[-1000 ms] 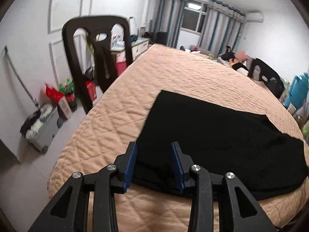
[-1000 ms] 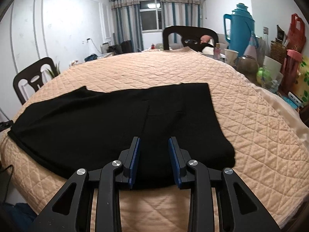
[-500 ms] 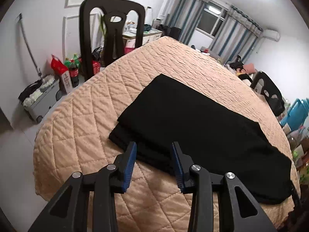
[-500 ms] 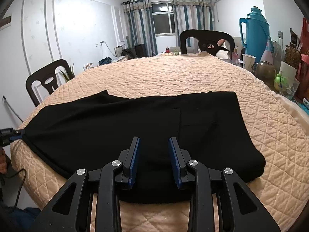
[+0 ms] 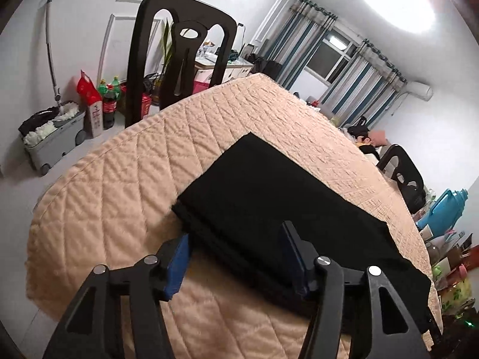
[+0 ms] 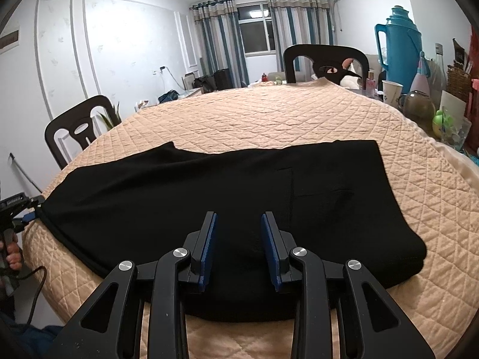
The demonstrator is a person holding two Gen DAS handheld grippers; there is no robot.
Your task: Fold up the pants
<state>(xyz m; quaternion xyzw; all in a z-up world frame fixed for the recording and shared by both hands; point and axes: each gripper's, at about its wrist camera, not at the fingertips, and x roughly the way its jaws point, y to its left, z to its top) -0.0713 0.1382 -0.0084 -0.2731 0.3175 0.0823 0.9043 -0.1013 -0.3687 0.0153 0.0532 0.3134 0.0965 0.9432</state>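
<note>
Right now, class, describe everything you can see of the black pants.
The black pants lie flat lengthwise on the quilted peach cover, folded leg over leg, in matte, soft-looking fabric. The left gripper, jaws opening, straddles one end's layered hem; the right gripper stands open over the near edge.

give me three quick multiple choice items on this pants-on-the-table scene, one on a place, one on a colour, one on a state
1. Where does the teal thermos stand?
A. at the table's right edge
B. on a chair seat
C. on the floor by the door

2. What colour are the pants?
A. beige
B. black
C. red

3. How do the pants lie?
A. hung over a chair back
B. rolled into a ball
C. spread flat on the quilted cover

Answers:
1 A, it rises among the clutter past the cover's right side.
2 B, dark against the peach quilt.
3 C, the cloth lies flat along the near edge.
</note>
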